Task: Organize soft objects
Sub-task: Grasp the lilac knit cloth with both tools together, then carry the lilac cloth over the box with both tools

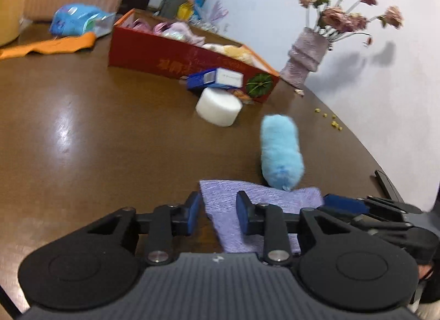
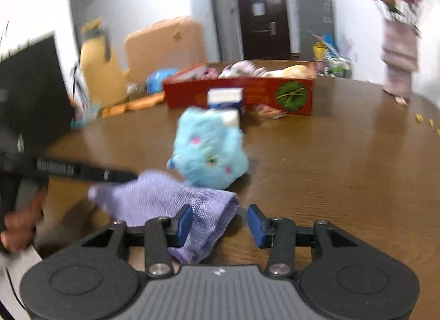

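A purple cloth [image 1: 264, 201] lies on the brown table [image 1: 110, 141], just in front of a fluffy light-blue plush toy [image 1: 280, 152]. My left gripper [image 1: 219, 210] straddles the cloth's left corner. Its jaws stand narrow, and the cloth looks flat between them, not bunched. My right gripper [image 2: 219, 222] is open, and the cloth's [image 2: 170, 199] other end lies by its left pad [image 2: 184, 221]. In the right wrist view the plush toy [image 2: 211, 152] sits beyond the cloth, and the left gripper [image 2: 134, 176] reaches in from the left. The right gripper [image 1: 346, 205] shows at the cloth's right corner.
A red box [image 1: 178, 58] with several soft toys stands further back. A white foam cylinder [image 1: 218, 109] and a small blue-white carton [image 1: 217, 78] lie against it. A vase of flowers [image 1: 305, 55] stands near the table's curved right edge. An orange cloth [image 1: 55, 44] and blue bag [image 1: 77, 18] lie far left.
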Action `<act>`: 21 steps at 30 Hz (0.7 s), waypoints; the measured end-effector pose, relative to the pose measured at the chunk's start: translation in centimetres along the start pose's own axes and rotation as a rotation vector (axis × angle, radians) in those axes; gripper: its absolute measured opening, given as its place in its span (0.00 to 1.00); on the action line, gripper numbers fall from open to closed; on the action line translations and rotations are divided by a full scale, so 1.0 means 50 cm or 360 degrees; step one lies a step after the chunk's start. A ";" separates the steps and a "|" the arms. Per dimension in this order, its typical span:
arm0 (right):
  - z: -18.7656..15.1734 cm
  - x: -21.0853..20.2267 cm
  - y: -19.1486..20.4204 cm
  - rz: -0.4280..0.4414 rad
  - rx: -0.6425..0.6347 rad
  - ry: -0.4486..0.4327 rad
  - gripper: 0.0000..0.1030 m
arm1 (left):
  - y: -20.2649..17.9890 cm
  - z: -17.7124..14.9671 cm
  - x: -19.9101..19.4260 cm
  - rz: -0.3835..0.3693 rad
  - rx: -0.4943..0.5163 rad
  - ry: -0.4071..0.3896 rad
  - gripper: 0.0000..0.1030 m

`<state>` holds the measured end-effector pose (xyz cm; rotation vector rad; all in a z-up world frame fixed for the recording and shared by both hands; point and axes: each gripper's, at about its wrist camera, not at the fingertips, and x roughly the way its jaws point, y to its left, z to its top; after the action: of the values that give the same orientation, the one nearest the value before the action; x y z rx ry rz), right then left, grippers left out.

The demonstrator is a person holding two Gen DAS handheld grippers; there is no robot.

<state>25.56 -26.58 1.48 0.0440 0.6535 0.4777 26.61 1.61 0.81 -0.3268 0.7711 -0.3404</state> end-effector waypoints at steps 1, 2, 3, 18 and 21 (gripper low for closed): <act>-0.002 -0.012 -0.013 0.0062 0.0064 -0.0050 0.44 | -0.002 0.004 0.000 0.0012 -0.0012 0.0000 0.34; -0.003 -0.017 -0.026 0.0112 0.0139 -0.0074 0.49 | -0.002 0.006 -0.004 0.0010 -0.0016 -0.0014 0.40; -0.004 -0.018 -0.036 0.0132 0.0209 -0.0075 0.51 | -0.003 0.007 -0.011 0.0000 -0.0030 -0.0038 0.45; -0.032 0.039 0.028 -0.0123 0.0041 -0.0073 0.49 | -0.053 -0.041 -0.026 -0.0184 0.0039 0.0020 0.26; -0.045 0.042 0.053 -0.0165 -0.0095 -0.0089 0.30 | -0.059 -0.055 -0.030 -0.0203 0.0053 0.0022 0.22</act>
<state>24.59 -23.56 -1.02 -0.0328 0.5834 0.3942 23.10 -0.86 1.07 -0.3432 0.7593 -0.4754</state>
